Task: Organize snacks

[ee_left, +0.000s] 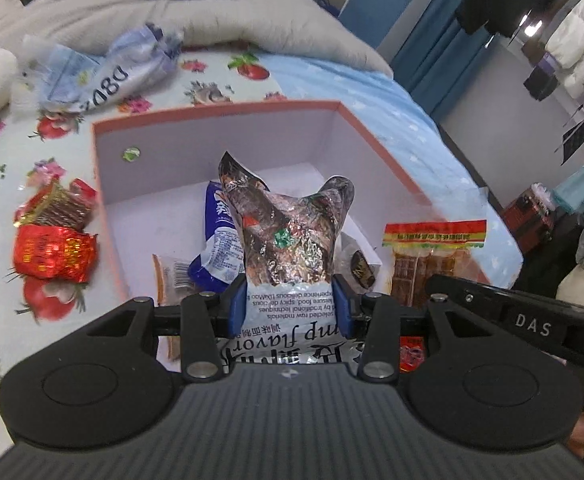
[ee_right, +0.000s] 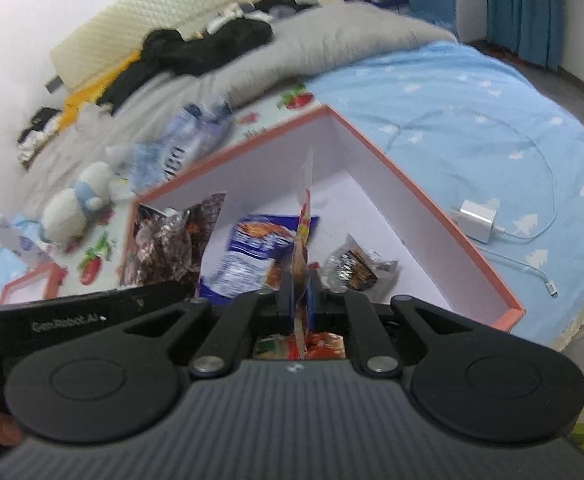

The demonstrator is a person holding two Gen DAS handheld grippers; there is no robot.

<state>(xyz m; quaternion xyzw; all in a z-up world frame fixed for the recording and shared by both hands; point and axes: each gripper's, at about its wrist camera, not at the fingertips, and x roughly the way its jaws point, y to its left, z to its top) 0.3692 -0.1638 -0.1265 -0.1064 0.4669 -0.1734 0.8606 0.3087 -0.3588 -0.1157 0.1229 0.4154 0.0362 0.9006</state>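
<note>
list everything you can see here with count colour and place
open cardboard box: 1, pink rim, white inside, on bed
puffy foil snack bag: 1, brown-silver, held over box
flat snack packet with red-yellow header: 1, held at box's right edge
blue-white snack pouch: 1, inside box
red foil packets: 2, on floral sheet left of box
plush toy: 1, white-blue, beyond box
charger plug with cable: 1, white, on blue sheet
left gripper: black, blue pads
right gripper: black

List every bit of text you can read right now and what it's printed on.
"DAS": right tool's arm.
"mp flavor", upside down: silver snack bag in the left tool.
"GenRobot.AI": left tool's arm.
"D80", partly: blue-white wrapper.
Red-yellow strip, barcode packet: too small.
</note>
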